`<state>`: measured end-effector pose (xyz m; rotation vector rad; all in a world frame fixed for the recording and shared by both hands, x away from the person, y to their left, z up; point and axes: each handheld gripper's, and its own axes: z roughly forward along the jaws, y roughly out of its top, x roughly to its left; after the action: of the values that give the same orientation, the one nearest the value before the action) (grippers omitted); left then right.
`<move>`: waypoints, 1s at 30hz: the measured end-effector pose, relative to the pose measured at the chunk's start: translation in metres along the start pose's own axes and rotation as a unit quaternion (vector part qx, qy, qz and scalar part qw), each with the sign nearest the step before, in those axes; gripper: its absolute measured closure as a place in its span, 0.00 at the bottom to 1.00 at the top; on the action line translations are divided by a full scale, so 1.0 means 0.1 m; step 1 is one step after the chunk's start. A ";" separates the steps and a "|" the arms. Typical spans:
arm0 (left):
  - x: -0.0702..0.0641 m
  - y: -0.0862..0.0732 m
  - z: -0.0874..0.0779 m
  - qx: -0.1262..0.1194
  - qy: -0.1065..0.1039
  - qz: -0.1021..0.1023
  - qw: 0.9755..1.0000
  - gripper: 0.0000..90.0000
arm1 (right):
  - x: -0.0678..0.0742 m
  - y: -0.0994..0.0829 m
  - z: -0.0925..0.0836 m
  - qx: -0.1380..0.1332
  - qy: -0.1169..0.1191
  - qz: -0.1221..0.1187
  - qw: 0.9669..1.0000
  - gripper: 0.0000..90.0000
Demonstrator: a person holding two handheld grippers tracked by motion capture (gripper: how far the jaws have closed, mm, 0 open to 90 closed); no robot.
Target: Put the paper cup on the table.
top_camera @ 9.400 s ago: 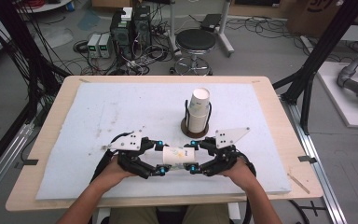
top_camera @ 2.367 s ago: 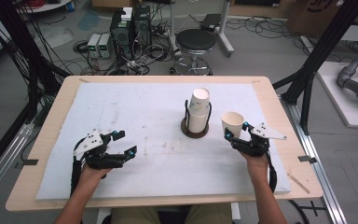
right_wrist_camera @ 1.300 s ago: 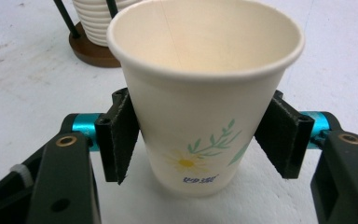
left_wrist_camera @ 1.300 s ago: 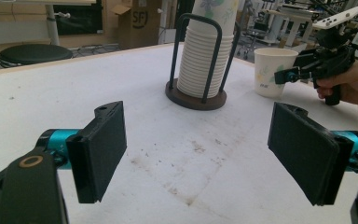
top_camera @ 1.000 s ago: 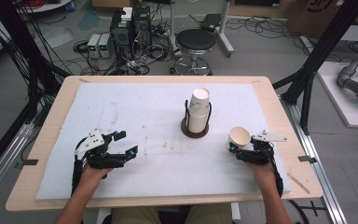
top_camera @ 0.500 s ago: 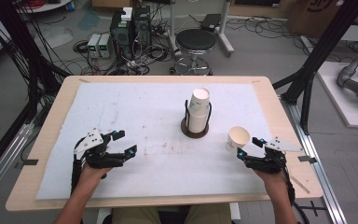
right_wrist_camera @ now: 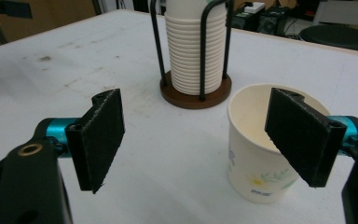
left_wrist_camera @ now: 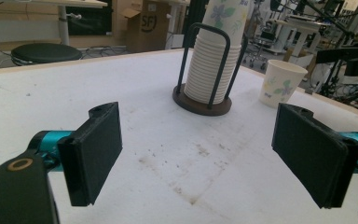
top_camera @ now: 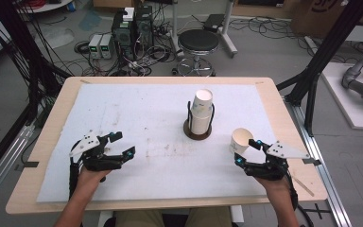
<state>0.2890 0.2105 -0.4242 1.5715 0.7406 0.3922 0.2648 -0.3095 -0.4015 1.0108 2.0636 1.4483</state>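
Your right gripper [top_camera: 248,151] hovers at the right side of the white mat [top_camera: 123,113], its black jaws spread wide and pressing on nothing. A single paper cup [top_camera: 240,140] stands upright on the mat just in front of that gripper, mouth up, free of both pads. In the right gripper view the same cup [right_wrist_camera: 261,154] sits low and to the right, with the right-hand pad [right_wrist_camera: 303,135] crossing in front of its rim; whether that pad brushes the rim cannot be told from there, though from above a small gap shows between the jaws and the cup. The cup carries a faint floral print on its pale wall.

Behind it, near the middle of the mat, a tall stack of cups [top_camera: 201,111] rests in a black wire holder [top_camera: 189,116] on a round brown base [top_camera: 197,135], well apart from the single cup. In the right gripper view the stack [right_wrist_camera: 193,51] rises straight ahead between the two jaws, farther off.

Your left gripper [top_camera: 116,147] rests at the left side of the mat, well apart from cup and stack alike. Its jaws have just been opening and now stand wide, with only stained mat between them. In the left gripper view the stack and the holder [left_wrist_camera: 200,60] stand beyond the jaws, and the single cup [left_wrist_camera: 284,81] sits to their right, near the table edge [top_camera: 283,109].
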 end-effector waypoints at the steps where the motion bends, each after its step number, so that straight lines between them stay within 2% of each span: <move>1: 0.00 0.00 -0.01 0.000 -0.001 0.000 1.000 0.18 | 0.01 0.01 0.00 -0.002 0.002 -0.002 1.000 0.23; 12: -0.01 -0.01 -0.09 -0.005 0.005 0.004 1.000 0.18 | 0.10 0.09 0.02 -0.011 -0.002 -0.026 1.000 0.23; 19: -0.01 -0.01 -0.13 -0.009 0.006 0.005 1.000 0.18 | 0.15 0.12 0.03 -0.014 0.003 -0.027 1.000 0.23; 30: 0.00 -0.02 -0.13 -0.007 0.010 0.003 1.000 0.18 | 0.14 0.10 0.06 -0.010 0.002 -0.030 0.999 0.23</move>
<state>0.2807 0.2201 -0.4244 1.5594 0.7459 0.4173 0.2629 -0.2930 -0.3930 0.9297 2.0607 1.4394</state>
